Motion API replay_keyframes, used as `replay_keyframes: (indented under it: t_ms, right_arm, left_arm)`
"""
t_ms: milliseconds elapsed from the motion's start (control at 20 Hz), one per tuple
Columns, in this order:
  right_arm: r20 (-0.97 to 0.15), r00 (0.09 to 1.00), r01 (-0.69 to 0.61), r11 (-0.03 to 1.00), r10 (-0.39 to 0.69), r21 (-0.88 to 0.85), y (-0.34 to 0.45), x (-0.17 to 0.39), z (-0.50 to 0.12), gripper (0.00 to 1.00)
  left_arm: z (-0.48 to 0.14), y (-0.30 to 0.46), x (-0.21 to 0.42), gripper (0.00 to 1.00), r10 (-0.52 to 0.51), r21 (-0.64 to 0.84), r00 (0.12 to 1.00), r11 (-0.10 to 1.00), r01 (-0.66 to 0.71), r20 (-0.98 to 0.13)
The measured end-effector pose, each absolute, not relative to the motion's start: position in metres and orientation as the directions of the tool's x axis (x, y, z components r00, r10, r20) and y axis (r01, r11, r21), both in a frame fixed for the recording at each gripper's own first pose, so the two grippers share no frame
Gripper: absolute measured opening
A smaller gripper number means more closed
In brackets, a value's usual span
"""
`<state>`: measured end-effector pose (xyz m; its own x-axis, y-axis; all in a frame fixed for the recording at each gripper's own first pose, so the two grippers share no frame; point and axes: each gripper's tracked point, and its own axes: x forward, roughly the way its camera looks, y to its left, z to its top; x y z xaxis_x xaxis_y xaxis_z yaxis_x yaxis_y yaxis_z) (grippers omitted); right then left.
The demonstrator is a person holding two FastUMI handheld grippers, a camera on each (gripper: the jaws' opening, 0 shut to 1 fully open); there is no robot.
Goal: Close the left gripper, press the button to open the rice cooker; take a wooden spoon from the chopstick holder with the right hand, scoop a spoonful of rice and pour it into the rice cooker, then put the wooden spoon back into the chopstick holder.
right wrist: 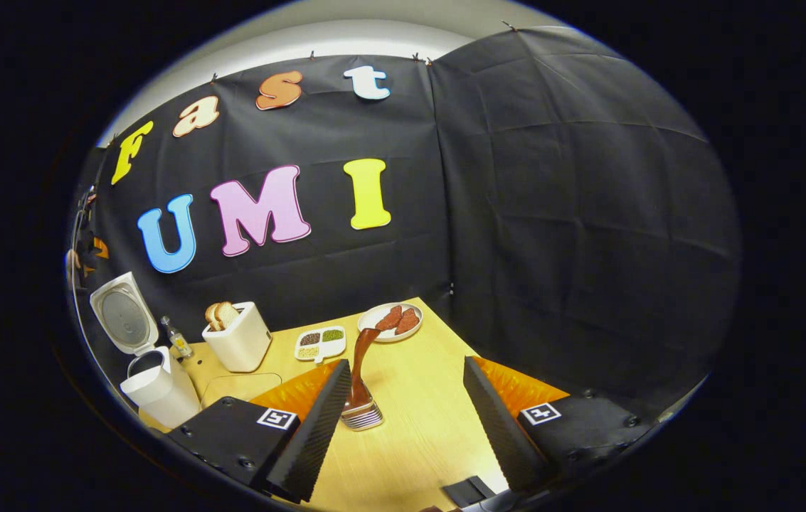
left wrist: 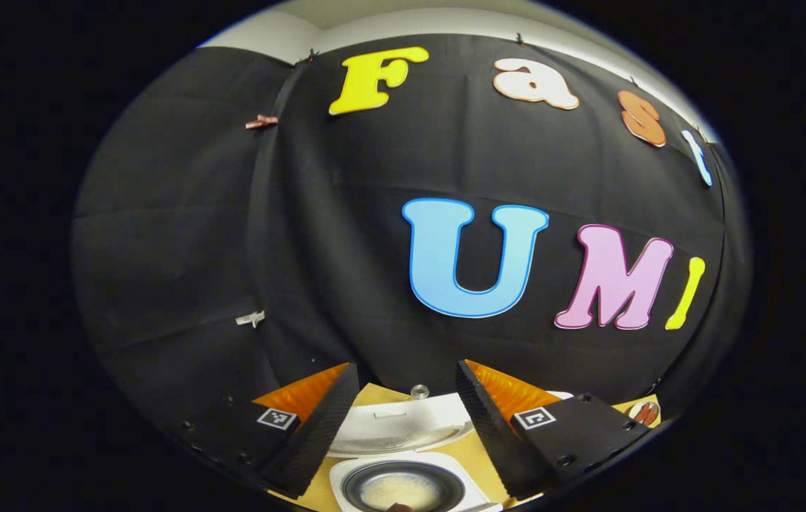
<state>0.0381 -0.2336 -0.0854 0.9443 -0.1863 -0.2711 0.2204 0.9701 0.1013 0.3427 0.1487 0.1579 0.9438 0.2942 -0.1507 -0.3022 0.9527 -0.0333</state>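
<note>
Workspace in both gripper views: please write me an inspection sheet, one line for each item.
Surface: wooden table, light.
Job's things: rice cooker open, lid up, rice in the pot; wooden spoon standing in chopstick holder.
Clutter: toaster with bread, divided dish, plate, small bottle.
Grippers: left gripper open above the cooker; right gripper open, empty.
Cables: nothing seen.
Surroundings: black cloth wall.

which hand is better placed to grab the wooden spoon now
Right. The right hand-held gripper is open facing the wooden spoon upright in the chopstick holder; the left hand-held gripper hangs over the open rice cooker.
</note>
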Motion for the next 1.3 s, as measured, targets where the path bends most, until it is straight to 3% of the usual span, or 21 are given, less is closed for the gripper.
replay_keyframes:
  t_ms: [250, 600, 900, 1300]
  right_arm:
    - [-0.244, 0.940, 0.273, 0.956, -0.240, 0.110, -0.236, 0.012, -0.071, 0.99]
    - [-0.241, 0.936, 0.290, 0.950, -0.257, 0.113, -0.245, 0.009, -0.072, 0.98]
    - [-0.277, 0.945, 0.222, 0.963, -0.174, 0.153, -0.230, 0.025, -0.088, 0.98]
    - [-0.310, 0.950, 0.092, 0.983, -0.038, 0.160, -0.213, 0.054, -0.101, 0.98]
  left_arm:
    - [0.110, 0.182, 0.378, 0.95, 0.340, -0.041, 0.892, 0.929, -0.368, -0.297]
    - [0.085, 0.172, 0.360, 0.98, 0.372, -0.025, 0.827, 0.907, -0.421, -0.421]
    - [0.050, 0.133, 0.305, 0.98, 0.336, -0.059, 0.806, 0.909, -0.414, -0.487]
    - [-0.045, 0.090, 0.237, 0.96, 0.357, -0.015, 0.749, 0.898, -0.439, -0.558]
